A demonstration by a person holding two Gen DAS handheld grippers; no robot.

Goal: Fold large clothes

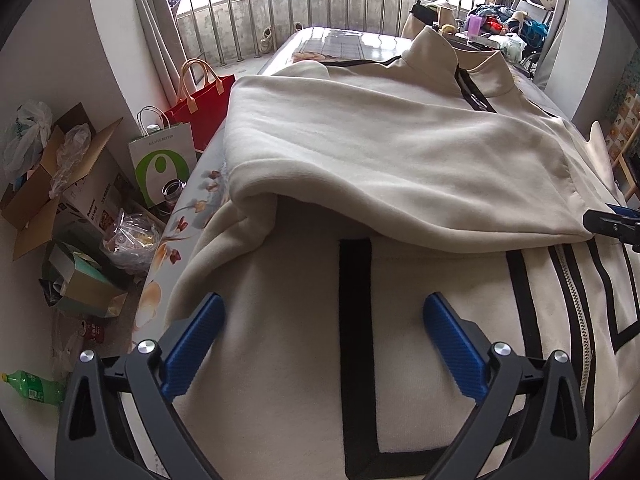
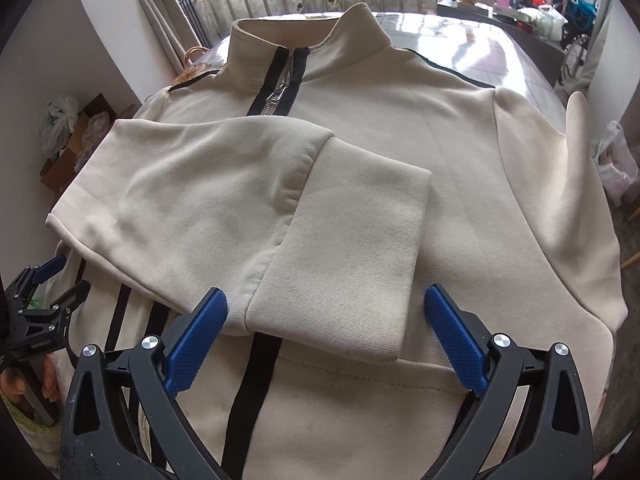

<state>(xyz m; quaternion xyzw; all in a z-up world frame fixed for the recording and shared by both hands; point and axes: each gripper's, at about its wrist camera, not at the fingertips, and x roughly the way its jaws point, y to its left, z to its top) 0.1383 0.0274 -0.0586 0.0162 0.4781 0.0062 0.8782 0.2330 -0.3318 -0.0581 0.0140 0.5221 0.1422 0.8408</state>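
Both grippers are standing wide with nothing clamped: the left gripper (image 1: 324,312) is hovering over the cream jacket (image 1: 400,152) at the bottom of its frame, and the right gripper (image 2: 326,306) is straddling the sleeve cuff (image 2: 344,264) without pressing it. Bags and cardboard boxes (image 1: 60,184) are crowding the floor at the left frame's left edge. Across the glossy table (image 2: 460,52), the jacket is lying zipped, one sleeve folded over its chest.
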